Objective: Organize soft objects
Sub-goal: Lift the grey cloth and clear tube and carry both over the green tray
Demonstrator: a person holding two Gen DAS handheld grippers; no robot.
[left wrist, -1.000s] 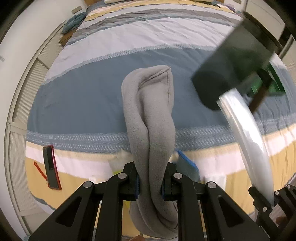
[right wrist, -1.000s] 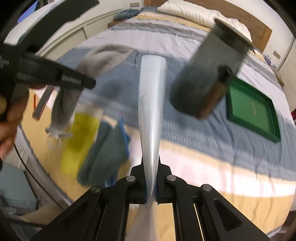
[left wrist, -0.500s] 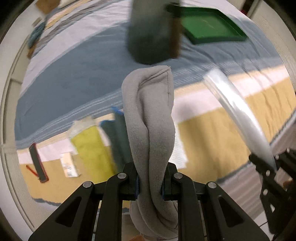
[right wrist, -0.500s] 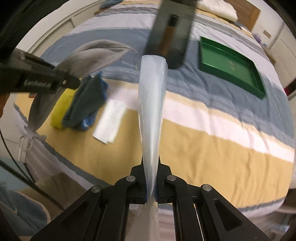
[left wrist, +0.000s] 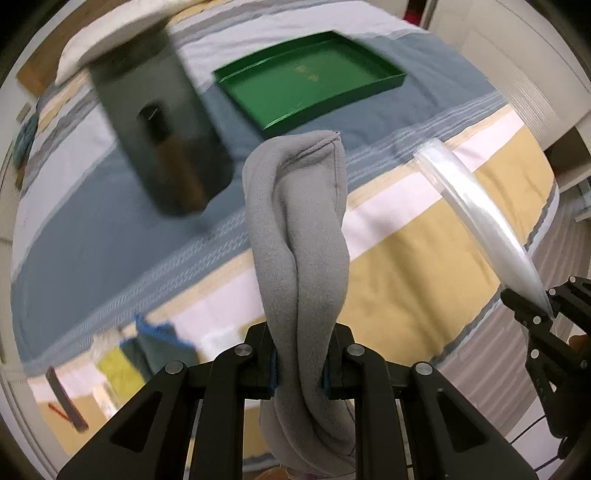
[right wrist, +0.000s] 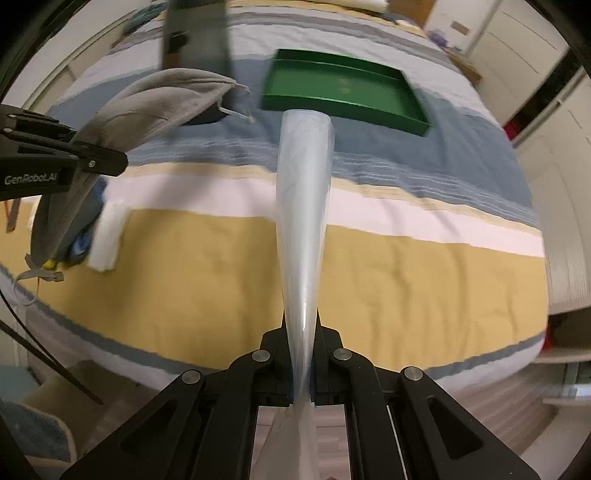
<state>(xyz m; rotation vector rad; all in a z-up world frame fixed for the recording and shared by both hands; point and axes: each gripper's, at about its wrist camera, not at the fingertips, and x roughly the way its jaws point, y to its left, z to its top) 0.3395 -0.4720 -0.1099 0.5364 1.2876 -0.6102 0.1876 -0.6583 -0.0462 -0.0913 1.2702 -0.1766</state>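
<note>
Left gripper (left wrist: pixel 299 363) clamps a grey fleece cloth (left wrist: pixel 301 236), long axis running forward-up over the bed (left wrist: pixel 424 236). Right gripper (right wrist: pixel 303 369) pinches a clear plastic bag (right wrist: pixel 304 192), pointing forward toward the green tray (right wrist: pixel 343 92).

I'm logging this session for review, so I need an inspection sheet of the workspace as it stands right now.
Surface: striped bedspread in blue, white and yellow bands covers the bed.
Job's things: grey fleece item clamped in the left gripper; clear plastic bag clamped in the right gripper; both held above the bed.
Green tray: lies on the blue band, nothing seen inside.
Clutter: yellow cloth, blue-grey cloth and folded white item near the bed's edge; dark phone-like slab; blurred dark box.
Cables: thin dark cable at lower left.
Surroundings: pillow, white cabinet doors.
</note>
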